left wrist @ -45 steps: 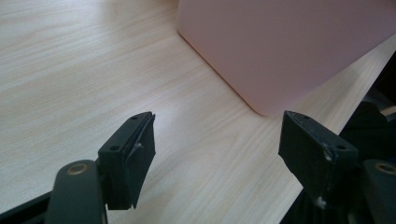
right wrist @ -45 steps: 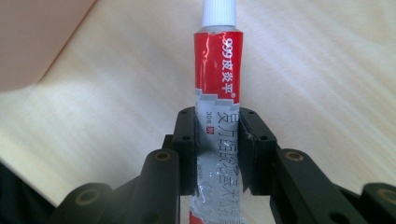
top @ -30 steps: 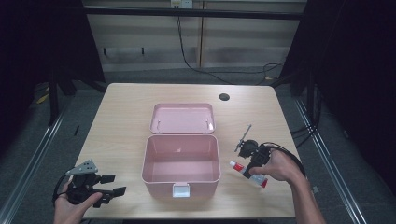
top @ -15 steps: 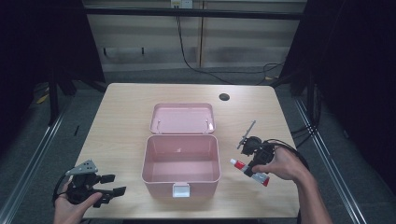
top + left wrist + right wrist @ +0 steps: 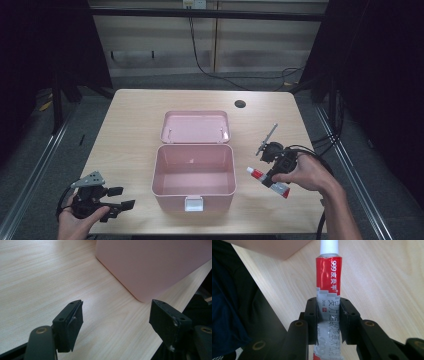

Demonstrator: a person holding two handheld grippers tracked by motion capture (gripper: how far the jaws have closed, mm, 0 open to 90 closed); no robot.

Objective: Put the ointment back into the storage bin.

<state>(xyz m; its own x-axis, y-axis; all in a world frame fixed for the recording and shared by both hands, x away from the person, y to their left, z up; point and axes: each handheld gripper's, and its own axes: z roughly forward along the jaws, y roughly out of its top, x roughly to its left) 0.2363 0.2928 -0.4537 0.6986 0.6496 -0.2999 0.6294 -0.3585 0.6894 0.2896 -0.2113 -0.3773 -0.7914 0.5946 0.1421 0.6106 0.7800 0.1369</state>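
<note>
Between R claw (image 5: 328,315) jaws: red/silver tube (image 5: 328,287), label "999"; L claw (image 5: 117,320) wide, nr pink box (image 5: 155,265).

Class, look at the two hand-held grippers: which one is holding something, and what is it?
The right hand-held gripper, shut on a red and silver tube. The left hand-held gripper is open and holds nothing.

Lab-style recording setup: bare wooden table (image 5: 140,125) with cable hole (image 5: 240,104), dark curtains (image 5: 45,45) around, loose cables (image 5: 210,65) on floor, metal rails (image 5: 35,170).
</note>
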